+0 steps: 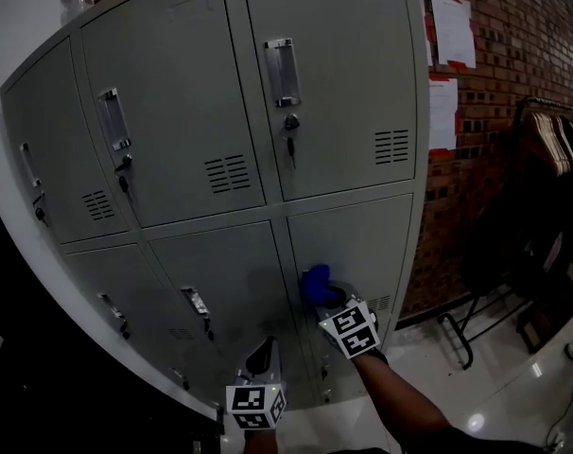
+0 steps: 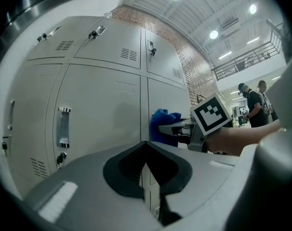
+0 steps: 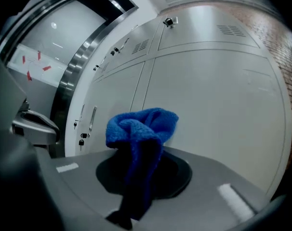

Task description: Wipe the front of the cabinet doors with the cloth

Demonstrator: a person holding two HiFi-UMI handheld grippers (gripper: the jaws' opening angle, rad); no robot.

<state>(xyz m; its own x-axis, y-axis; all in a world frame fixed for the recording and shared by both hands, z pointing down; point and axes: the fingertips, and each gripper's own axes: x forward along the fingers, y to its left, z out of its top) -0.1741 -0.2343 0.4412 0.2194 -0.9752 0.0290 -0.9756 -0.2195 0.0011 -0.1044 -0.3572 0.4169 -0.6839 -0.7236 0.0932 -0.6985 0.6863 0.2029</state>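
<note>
The right gripper (image 3: 136, 186) is clamped on the blue cloth (image 3: 142, 129), which runs lengthwise out of the jaws. Its lower tail is pinched dark between the pads, and its bunched, folded head points forward at the grey cabinet (image 1: 343, 93). In the head view the cloth (image 1: 315, 280) sits at the lower right door (image 1: 372, 239), near that door's left edge and just beside the seam with the neighbouring door. No view shows clearly whether the fabric actually touches the metal. The left gripper (image 2: 146, 148) has its jaws together with nothing between them. It hangs lower and to the left (image 1: 261, 356), apart from the doors, aimed up at the lower row. The lower doors are dim, and their handles and locks are hard to make out. The cabinet's left side is cut off by the dark edge of the frame. To the right of the door stands a brick wall (image 1: 513, 55) with papers (image 1: 452, 26) on it. Past that, a clothes rack (image 1: 551, 140) stands on the shiny floor (image 1: 494, 386), leaving open door face above and to the right of the cloth.
</note>
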